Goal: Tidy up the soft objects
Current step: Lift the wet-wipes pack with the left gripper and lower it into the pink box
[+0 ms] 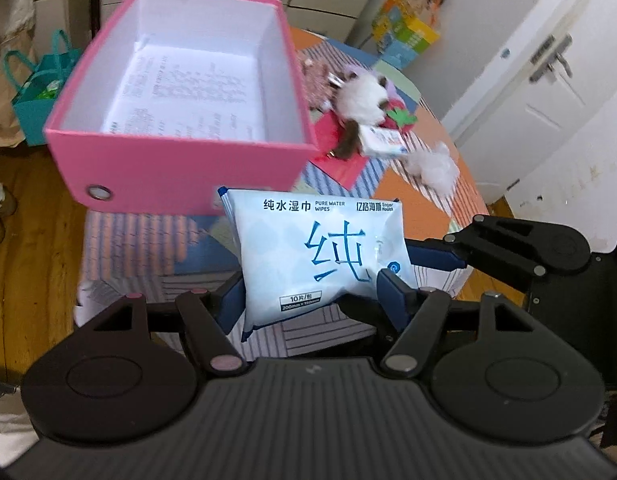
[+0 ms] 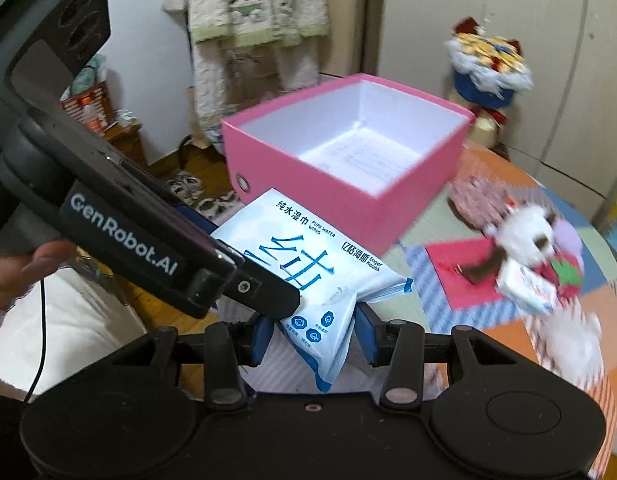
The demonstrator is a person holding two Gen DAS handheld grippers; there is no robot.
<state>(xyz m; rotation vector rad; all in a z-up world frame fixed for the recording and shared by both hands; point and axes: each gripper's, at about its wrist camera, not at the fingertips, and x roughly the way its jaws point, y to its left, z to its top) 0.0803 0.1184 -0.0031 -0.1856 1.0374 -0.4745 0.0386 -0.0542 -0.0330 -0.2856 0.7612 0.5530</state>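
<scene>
While both grippers clamp wipes pack point(image 1: 308, 256), nothing sorted yet. Left gripper point(image 1: 308, 300): jaws pinch pack's wide body. Pink box point(image 1: 176, 160): just ahead, holds only printed sheet. Right gripper point(image 2: 312, 338): jaws pinch pack's end. Plush panda point(image 2: 524, 236), white fluff point(image 1: 432, 164): ahead-right on table point(image 1: 424, 200), unsorted.

Both hand-held grippers are matte black plastic. The left gripper point(image 1: 308, 296) has two round housings with raised discs, angled link arms pinned by dull silver rivets, dark blue fingers point(image 1: 392, 292) and a ribbed body. The right gripper point(image 2: 308, 334) is built the same, with blue pads point(image 2: 366, 332). To the left of the right gripper's fingers, the other unit's side carries white "GenRobot.AI" lettering, a small screw and two round lens recesses; a thin black cable hangs below it
</scene>
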